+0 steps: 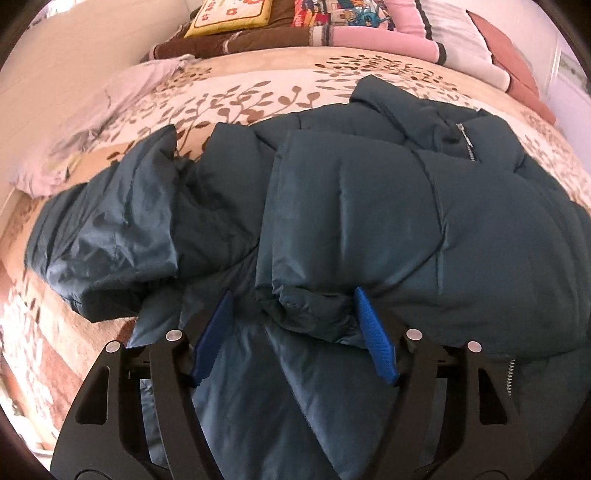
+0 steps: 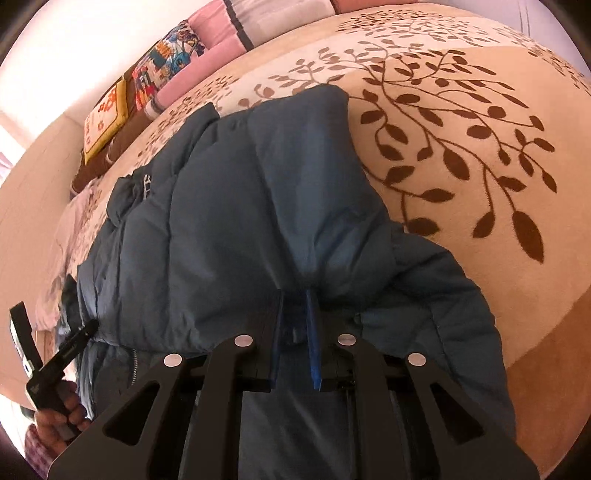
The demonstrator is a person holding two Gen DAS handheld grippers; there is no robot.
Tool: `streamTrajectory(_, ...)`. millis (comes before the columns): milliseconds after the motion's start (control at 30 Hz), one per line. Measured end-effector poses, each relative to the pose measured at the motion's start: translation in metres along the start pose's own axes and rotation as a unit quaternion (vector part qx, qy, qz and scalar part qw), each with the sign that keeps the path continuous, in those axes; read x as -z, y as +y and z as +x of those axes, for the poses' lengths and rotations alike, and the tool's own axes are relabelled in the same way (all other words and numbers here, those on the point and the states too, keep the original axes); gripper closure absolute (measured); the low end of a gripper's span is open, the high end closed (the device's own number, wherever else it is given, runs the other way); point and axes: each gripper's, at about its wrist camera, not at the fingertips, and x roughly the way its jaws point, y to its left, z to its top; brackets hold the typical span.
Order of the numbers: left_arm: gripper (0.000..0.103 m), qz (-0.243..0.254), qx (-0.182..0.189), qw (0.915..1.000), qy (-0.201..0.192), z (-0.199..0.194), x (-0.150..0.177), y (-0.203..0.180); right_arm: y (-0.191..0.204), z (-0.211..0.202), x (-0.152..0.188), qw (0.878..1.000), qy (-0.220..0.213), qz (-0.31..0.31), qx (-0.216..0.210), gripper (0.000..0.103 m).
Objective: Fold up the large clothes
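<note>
Right wrist, right claw (image 2: 295, 314) pinching jacket (image 2: 229, 206) fold, left claw (image 1: 291, 306) spread astride cuff (image 1: 306, 310)

Bed (image 2: 461, 258) (cream, leaf-patterned cover) with teal puffer jacket (image 1: 369, 206), lilac cloth (image 1: 122, 107), pillows (image 1: 406, 26).

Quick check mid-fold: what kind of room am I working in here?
Most likely a bedroom. The jacket lies on a bed with a leaf-print bedspread, and pillows are stacked along its far end.
</note>
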Motion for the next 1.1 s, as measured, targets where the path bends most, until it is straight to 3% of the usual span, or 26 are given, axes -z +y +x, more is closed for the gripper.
streamTrajectory(167,0.031,-0.038,0.041,0.9984,-0.01,-0.021,0.001,0.017,0.007,-0.015,0.003,1.0,-0.004,-0.001,-0.001,0.089)
streamTrajectory(300,0.025,-0.078,0.071,0.9937,-0.039,-0.047,0.011,0.055,0.023,-0.028,0.014,1.0,-0.001,-0.021,-0.012,0.087)
streamTrajectory(433,0.024,-0.14,0.076,0.9861,-0.047,-0.063,0.027,0.123,0.056,-0.037,0.031,0.997,0.01,-0.076,-0.012,0.087)
streamTrajectory(567,0.024,-0.214,0.052,0.9741,-0.051,-0.058,0.039,0.202,0.091,-0.041,0.049,0.989,0.013,-0.144,-0.003,0.087)
streamTrajectory(633,0.024,-0.269,0.05,0.9607,-0.048,-0.05,0.046,0.243,0.106,-0.042,0.055,0.986,0.014,-0.169,0.002,0.087)
streamTrajectory(700,0.024,-0.338,0.064,0.9378,-0.046,-0.037,0.054,0.286,0.12,-0.041,0.061,0.983,0.02,-0.182,-0.001,0.087)
streamTrajectory(733,0.024,-0.376,0.074,0.9225,-0.044,-0.029,0.059,0.309,0.124,-0.04,0.062,0.984,0.024,-0.178,-0.009,0.087)
streamTrajectory(833,0.024,-0.449,0.096,0.8874,-0.04,-0.006,0.067,0.351,0.131,-0.037,0.062,0.985,0.035,-0.164,-0.026,0.087)
streamTrajectory(900,0.024,-0.478,0.111,0.8703,-0.039,0.007,0.07,0.367,0.134,-0.037,0.061,0.986,0.037,-0.161,-0.03,0.087)
streamTrajectory(1000,0.025,-0.5,0.115,0.8577,-0.033,0.026,0.071,0.38,0.137,-0.043,0.059,0.987,0.053,-0.133,-0.076,0.087)
streamTrajectory(1100,0.027,-0.509,0.122,0.8513,-0.031,0.041,0.07,0.383,0.144,-0.055,0.055,0.976,0.087,-0.094,-0.178,0.087)
